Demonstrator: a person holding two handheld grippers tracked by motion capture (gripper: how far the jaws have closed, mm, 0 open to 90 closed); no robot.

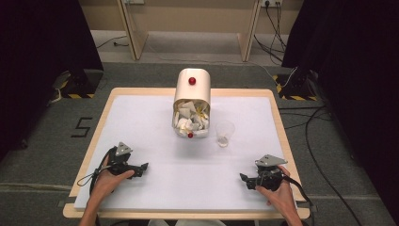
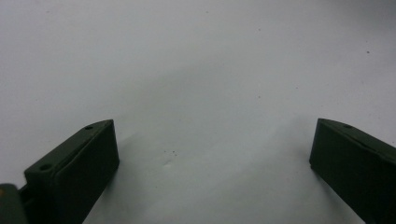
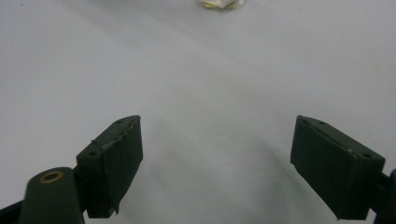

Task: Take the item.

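Observation:
A cream bin [image 1: 192, 87] with a red knob lies tipped on its side at the table's far middle, its mouth toward me and crumpled paper [image 1: 190, 121] spilling out. A clear plastic cup [image 1: 224, 133] stands just right of the paper; its base [image 3: 219, 4] shows at the top edge of the right gripper view. My left gripper [image 1: 146, 165] rests low at the near left, open, with nothing between its jaws [image 2: 212, 154]. My right gripper [image 1: 242, 178] sits at the near right, open too, over bare white surface [image 3: 217, 144].
The white mat [image 1: 141, 117] covers a wooden table [image 1: 277, 108]. Cables [image 1: 315, 141] run over the grey floor to the right. Black curtains and wooden legs stand beyond the far edge.

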